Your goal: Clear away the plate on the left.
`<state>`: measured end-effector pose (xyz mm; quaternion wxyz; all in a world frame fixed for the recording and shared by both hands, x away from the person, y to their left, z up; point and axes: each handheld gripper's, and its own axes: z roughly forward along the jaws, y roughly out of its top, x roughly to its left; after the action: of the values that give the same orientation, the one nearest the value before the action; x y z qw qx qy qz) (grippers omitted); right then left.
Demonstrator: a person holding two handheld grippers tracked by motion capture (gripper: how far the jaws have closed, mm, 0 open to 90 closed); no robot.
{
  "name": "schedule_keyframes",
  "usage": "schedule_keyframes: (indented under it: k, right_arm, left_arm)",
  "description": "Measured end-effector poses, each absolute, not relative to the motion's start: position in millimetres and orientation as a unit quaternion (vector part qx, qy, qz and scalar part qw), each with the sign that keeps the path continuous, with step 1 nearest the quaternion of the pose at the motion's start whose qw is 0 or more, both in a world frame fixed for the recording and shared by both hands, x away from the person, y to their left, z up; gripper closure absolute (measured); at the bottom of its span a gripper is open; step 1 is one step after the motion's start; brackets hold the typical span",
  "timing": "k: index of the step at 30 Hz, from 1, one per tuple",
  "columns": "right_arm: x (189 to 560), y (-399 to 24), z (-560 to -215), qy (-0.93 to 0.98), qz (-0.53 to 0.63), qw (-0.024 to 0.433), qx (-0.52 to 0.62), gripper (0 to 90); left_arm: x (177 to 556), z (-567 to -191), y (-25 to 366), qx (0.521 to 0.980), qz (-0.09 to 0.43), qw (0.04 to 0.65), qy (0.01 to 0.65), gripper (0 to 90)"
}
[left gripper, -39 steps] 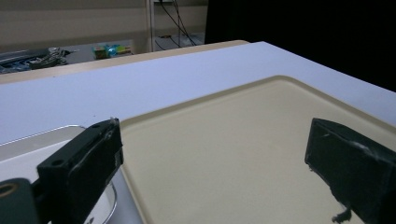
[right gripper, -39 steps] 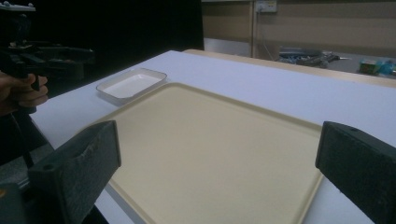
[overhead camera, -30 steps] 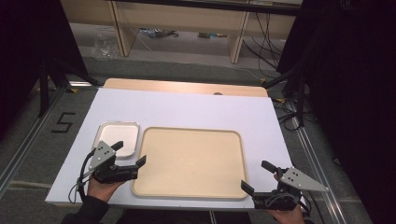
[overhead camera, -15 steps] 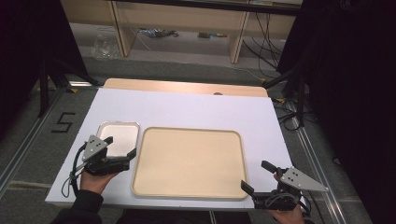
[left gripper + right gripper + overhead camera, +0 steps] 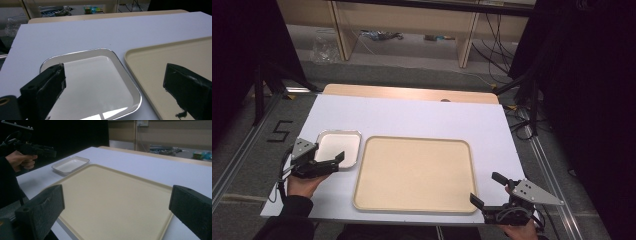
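A small shiny metal tray (image 5: 343,141) lies empty on the white table top, just left of a large beige tray (image 5: 414,172), also empty. My left gripper (image 5: 329,153) hovers at the metal tray's near left corner, open. In the left gripper view its jaws straddle the metal tray (image 5: 95,82), with the beige tray (image 5: 160,62) to the right. My right gripper (image 5: 487,188) is open at the beige tray's near right corner, nothing between its jaws. The right gripper view looks across the beige tray (image 5: 112,195) to the metal tray (image 5: 70,165) and the left gripper (image 5: 47,151).
The white table top (image 5: 412,117) rests on a wooden table (image 5: 412,93) whose far edge shows behind it. Beyond stand shelf legs and cables on the floor. A floor mark "5" (image 5: 279,131) lies to the left. Dark curtains flank both sides.
My left gripper has moved left and a little away from me, from the beige tray's left edge to the metal tray's near corner. The right gripper has stayed put.
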<state>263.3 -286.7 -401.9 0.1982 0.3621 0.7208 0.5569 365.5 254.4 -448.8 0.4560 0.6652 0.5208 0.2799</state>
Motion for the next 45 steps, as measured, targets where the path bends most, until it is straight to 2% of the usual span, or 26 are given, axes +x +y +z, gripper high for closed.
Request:
schedule_keyframes:
  k: [14, 30, 45]
  right_arm:
    - [263.3, -287.1, -401.7, 0.721, 0.558, 0.201, 0.359, 0.7]
    - [263.6, -286.4, -402.4, 0.720, 0.561, 0.193, 0.359, 0.7]
    - [263.3, -286.8, -402.0, 0.723, 0.558, 0.193, 0.359, 0.7]
  left_arm:
    - [389.1, -459.1, 280.1, 0.660, 0.261, 0.411, 0.573, 5.9]
    - [411.4, -474.8, 307.3, 0.643, 0.254, 0.366, 0.623, 15.9]
    - [422.8, -485.2, 316.4, 0.664, 0.229, 0.334, 0.628, 37.7]
